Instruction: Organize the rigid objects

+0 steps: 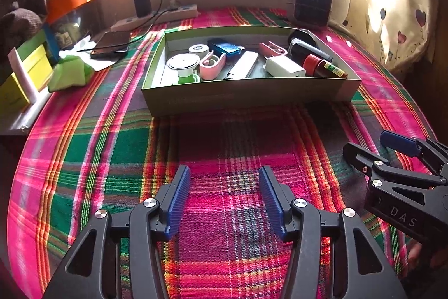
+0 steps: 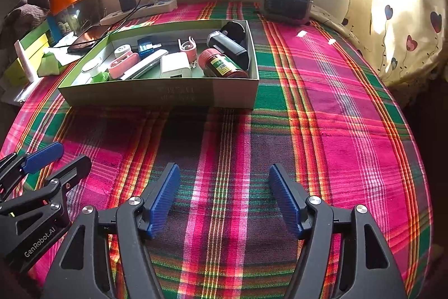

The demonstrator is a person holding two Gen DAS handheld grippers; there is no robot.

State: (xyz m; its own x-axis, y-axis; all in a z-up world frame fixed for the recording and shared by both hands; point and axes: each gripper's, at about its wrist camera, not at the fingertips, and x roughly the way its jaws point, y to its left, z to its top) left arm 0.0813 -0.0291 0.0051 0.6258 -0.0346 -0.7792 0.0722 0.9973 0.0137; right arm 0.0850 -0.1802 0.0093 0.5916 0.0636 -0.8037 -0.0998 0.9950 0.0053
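Holding my left gripper and right gripper spread and empty over bare cloth, I see the objects crowded in the box at upper centre, so reaching in could, I think, jostle the bottle.

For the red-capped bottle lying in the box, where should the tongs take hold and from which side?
Probably the red cap, from above: the red-capped bottle lies on its side in the box, near the right wall, with the black cylinder close behind, so its body is crowded.
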